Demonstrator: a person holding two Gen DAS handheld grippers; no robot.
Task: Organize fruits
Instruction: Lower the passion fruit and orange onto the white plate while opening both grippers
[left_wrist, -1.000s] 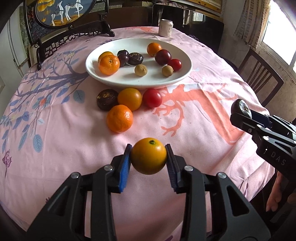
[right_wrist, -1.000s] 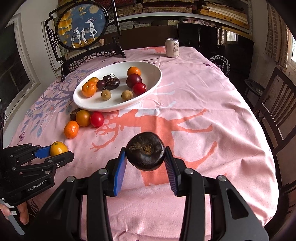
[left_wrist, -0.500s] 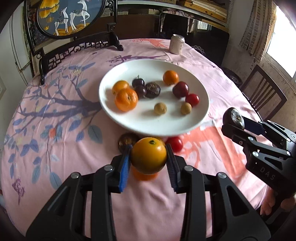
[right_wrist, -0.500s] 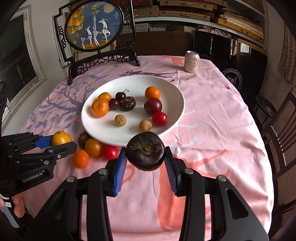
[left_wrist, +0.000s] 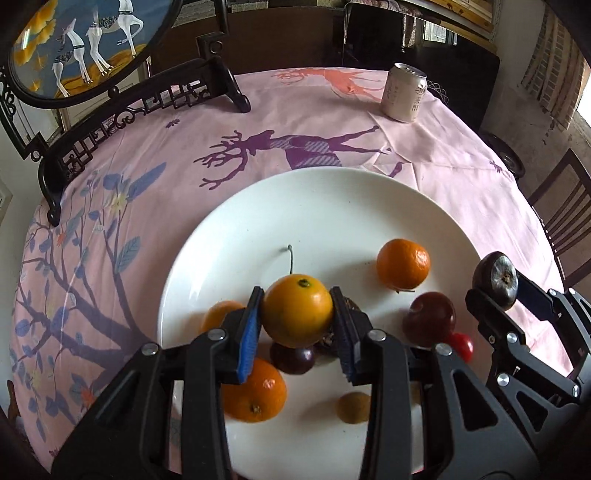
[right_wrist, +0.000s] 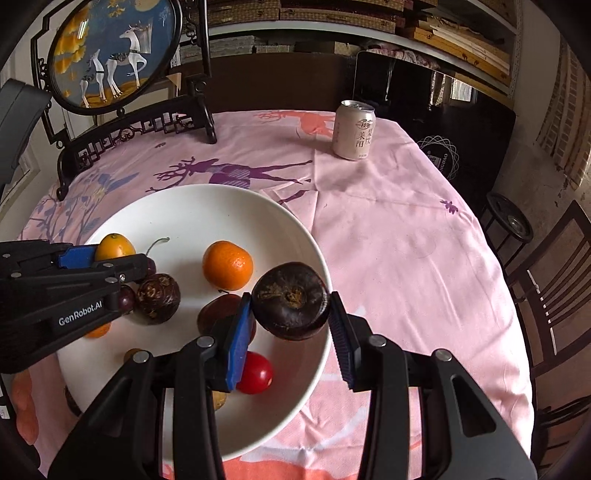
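Note:
My left gripper (left_wrist: 297, 323) is shut on a yellow-orange citrus fruit (left_wrist: 297, 310) and holds it above the middle of the white plate (left_wrist: 332, 206). My right gripper (right_wrist: 290, 314) is shut on a dark brown round fruit (right_wrist: 290, 301) above the plate's right rim (right_wrist: 258, 206). The plate holds a mandarin (left_wrist: 403, 263), another orange (left_wrist: 255, 393), a dark red plum (left_wrist: 428, 319), a small red fruit (left_wrist: 461, 347), a tan longan (left_wrist: 354, 407) and a dark passion fruit (right_wrist: 157, 299). The right gripper also shows in the left wrist view (left_wrist: 496, 282), the left one in the right wrist view (right_wrist: 110, 254).
A pink patterned cloth (right_wrist: 406, 258) covers the round table. A drinks can (right_wrist: 354, 130) stands at the far side. A framed deer screen on a black stand (left_wrist: 85, 40) is at the far left. Dark wooden chairs (right_wrist: 546, 280) stand to the right.
Both grippers have moved forward and now hang over the plate with their fruits still held. The loose fruits on the cloth in front of the plate have dropped out of view.

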